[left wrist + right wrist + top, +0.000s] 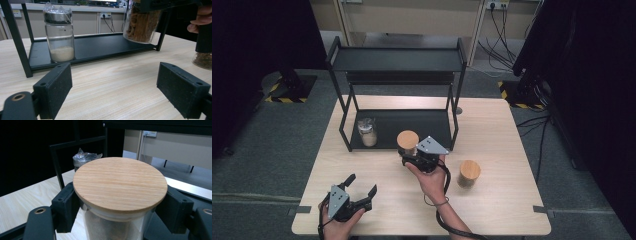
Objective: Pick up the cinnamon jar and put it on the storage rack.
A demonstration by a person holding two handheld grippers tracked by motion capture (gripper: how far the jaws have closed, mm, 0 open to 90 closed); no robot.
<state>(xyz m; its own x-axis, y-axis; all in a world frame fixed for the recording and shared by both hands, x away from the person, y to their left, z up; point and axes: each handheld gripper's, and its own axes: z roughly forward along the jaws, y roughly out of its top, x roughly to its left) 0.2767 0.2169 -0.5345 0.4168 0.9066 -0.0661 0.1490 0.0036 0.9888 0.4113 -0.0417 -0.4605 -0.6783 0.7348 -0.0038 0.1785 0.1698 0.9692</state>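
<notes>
the right tool [414,159] pinches a wooden-lidded glass jar [407,142] upright just under its lid, held at the front edge of the black rack's lower shelf [412,122], which lies straight ahead. the left tool [361,189] rests spread and empty on the bench [492,130], farther off. a powder jar [367,132] stands at the shelf's left. no readable labels.
</notes>
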